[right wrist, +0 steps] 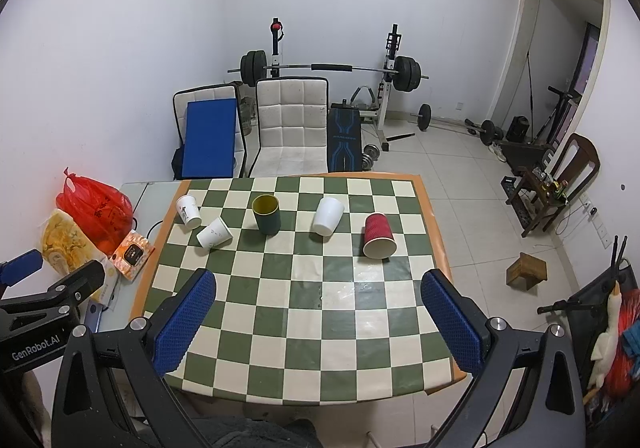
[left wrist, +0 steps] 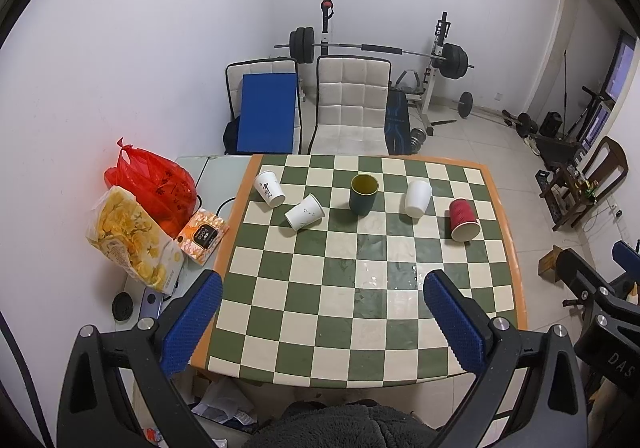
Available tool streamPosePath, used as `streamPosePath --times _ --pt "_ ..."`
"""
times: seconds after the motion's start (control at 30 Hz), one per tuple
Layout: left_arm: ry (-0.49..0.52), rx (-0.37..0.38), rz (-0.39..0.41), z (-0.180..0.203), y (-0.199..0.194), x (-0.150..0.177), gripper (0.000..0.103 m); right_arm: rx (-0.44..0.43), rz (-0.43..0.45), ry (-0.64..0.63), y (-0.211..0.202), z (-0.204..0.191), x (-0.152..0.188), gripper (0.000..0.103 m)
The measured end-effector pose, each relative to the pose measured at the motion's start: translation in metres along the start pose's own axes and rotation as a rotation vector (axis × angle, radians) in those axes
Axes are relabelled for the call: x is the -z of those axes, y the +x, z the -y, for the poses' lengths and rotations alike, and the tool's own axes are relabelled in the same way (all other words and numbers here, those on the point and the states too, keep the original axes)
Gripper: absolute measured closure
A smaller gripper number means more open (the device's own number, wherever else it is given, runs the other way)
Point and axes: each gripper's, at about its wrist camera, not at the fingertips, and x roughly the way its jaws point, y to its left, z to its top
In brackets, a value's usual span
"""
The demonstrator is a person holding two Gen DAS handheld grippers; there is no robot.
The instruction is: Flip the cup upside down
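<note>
While the left gripper (left wrist: 322, 288) hangs spread and empty, the upright green cup (left wrist: 363, 193) stands near the table's (left wrist: 508, 215) far edge; from the right wrist, the right gripper (right wrist: 318, 288) gapes too, and a careless reach might knock the red cup (right wrist: 378, 235)

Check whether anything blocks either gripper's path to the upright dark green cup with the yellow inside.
Nothing visible does. Only bare checkered tablecloth lies between the open left gripper, the open right gripper and the dark green cup; the paper cups lie off to its sides.
</note>
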Motion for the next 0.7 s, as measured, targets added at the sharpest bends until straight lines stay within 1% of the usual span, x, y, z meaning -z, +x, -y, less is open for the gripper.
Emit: streamPosePath --times 0.7 --pt "-0.001 -0.001 0.002 0.0002 -0.0004 0.0003 0.0 -0.006 0.0 -0.001 -0.0011 0.0025 0.0025 0.0"
